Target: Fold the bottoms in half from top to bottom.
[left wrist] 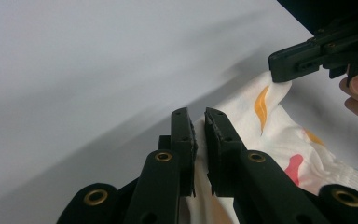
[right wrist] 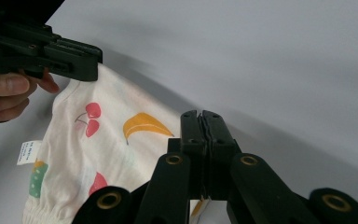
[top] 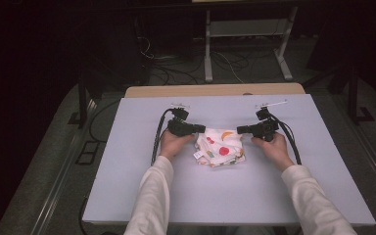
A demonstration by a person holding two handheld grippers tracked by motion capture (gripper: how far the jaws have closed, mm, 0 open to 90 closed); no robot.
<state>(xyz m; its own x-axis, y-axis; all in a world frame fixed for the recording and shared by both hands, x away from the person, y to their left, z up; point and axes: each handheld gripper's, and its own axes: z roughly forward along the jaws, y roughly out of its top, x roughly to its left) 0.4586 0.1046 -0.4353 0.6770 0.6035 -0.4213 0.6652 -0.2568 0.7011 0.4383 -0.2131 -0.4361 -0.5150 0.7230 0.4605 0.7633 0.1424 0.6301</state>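
Grippers first: we see the left gripper (top: 199,129) pinched nearly closed on the left top corner of the small garment (top: 220,147), a thin fold of white cloth between its jaws in the left gripper view (left wrist: 199,135). We see the right gripper (top: 241,129) clamped tight on the garment's right top corner, jaws all but meeting in the right gripper view (right wrist: 204,127). The garment (right wrist: 102,140), white with cherries and a banana printed on it, hangs between the two grippers, its lower part resting on the table (top: 142,191) just in front of the person's hands.
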